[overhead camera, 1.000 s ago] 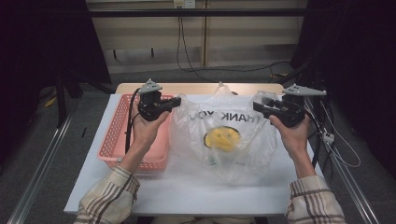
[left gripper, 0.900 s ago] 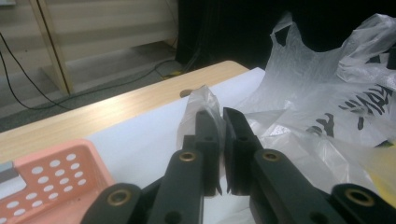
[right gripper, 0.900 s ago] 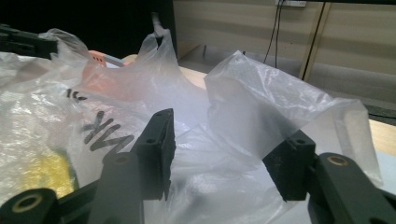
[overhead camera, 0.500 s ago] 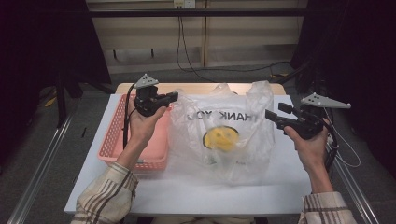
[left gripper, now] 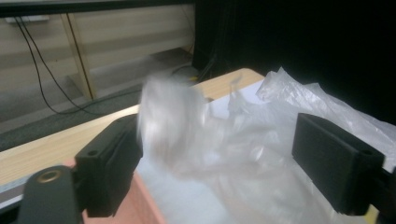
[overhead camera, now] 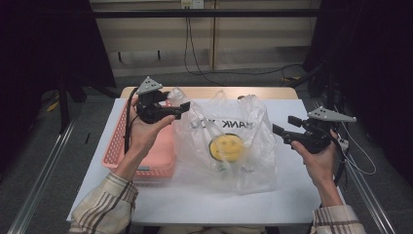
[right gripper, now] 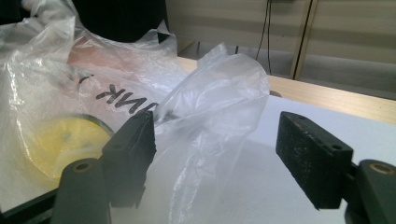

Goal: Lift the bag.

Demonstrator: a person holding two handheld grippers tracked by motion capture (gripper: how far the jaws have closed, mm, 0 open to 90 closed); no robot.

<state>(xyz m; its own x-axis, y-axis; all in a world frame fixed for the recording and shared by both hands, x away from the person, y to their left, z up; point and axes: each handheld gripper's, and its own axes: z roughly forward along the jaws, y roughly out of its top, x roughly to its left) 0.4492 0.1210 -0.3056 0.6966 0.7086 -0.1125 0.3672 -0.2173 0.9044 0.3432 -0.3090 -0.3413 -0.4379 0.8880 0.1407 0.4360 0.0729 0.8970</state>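
Both tongs released, jaws just opened, left tongs point(overhead camera: 181, 108) and right tongs point(overhead camera: 282, 127) flanking limp, slippery plastic bag point(overhead camera: 229, 146); best regripped at handle loops, apparently the far edge.

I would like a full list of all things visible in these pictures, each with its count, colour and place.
plastic bag: one, clear with black letters and a yellow smiley face, middle of the table, released by both grippers
basket: one, pink, left part of the table, partly under the bag
table: one, white top with a wooden far edge
cables: several, black, on the floor and wall behind the table
left gripper: one, black, jaws just opened, above the basket at the bag's left handle
right gripper: one, black, jaws open, right of the bag
sleeves: two, checked beige, bottom edge
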